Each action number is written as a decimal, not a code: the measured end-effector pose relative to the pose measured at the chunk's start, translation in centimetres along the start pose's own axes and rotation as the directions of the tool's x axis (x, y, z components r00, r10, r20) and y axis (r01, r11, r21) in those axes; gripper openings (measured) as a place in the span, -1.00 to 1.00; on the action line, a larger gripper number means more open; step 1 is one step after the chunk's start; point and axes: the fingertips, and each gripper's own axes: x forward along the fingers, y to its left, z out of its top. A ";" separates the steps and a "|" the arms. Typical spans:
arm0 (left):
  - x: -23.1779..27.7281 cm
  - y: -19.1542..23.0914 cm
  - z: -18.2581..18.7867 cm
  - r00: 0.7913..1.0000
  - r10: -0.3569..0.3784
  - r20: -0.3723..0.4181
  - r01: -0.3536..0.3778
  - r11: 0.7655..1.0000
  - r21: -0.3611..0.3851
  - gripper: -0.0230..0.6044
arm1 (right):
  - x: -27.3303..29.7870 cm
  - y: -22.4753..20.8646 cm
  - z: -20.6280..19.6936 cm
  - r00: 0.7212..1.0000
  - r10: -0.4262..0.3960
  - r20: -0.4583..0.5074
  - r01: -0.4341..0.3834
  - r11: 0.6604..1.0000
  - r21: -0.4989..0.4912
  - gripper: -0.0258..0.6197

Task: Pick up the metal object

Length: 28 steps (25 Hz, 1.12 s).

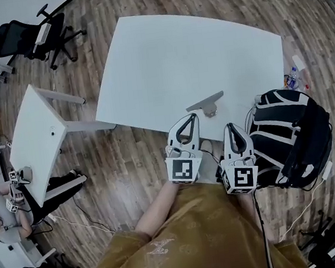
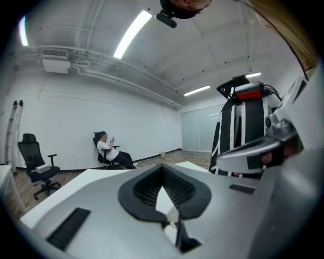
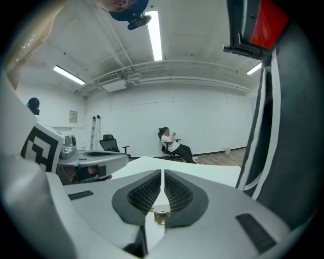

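Nearby, left gripper (image 1: 193, 118) and right gripper (image 1: 229, 127) are closed, empty; metal object (image 1: 206, 104) on table (image 1: 165, 58) is indistinct.

The person wears a mustard-yellow, short-sleeved shirt (image 1: 198, 241) with a pale emblem (image 1: 156, 246) printed on the front. The left gripper (image 1: 193, 118) and the right gripper (image 1: 229, 127) have pale grey, teardrop-shaped shells with dark openings. Each carries a white block with black square markers, the left cube (image 1: 183, 169) and the right cube (image 1: 240, 178). Seen close, the fingers are lined with black ribbed pads (image 2: 147, 189). A thin black cable (image 1: 260, 222) trails from the right gripper across the shirt.
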 end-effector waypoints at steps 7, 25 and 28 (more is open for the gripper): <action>1.7 0.0 -3.8 0.992 -0.058 -0.110 0.055 0.998 -0.033 -0.91 | 2.5 -0.6 -2.2 0.998 -0.039 -0.045 0.040 0.999 0.012 -0.89; 3.9 -1.4 -12.7 0.948 -0.171 -0.270 0.153 0.984 -0.087 -0.91 | 6.4 -1.2 -12.2 0.966 -0.092 -0.243 0.115 0.990 0.081 -0.89; 4.3 -1.5 -13.8 0.940 -0.182 -0.288 0.160 0.982 -0.097 -0.91 | 7.1 -1.3 -13.4 0.958 -0.077 -0.276 0.109 0.989 0.100 -0.89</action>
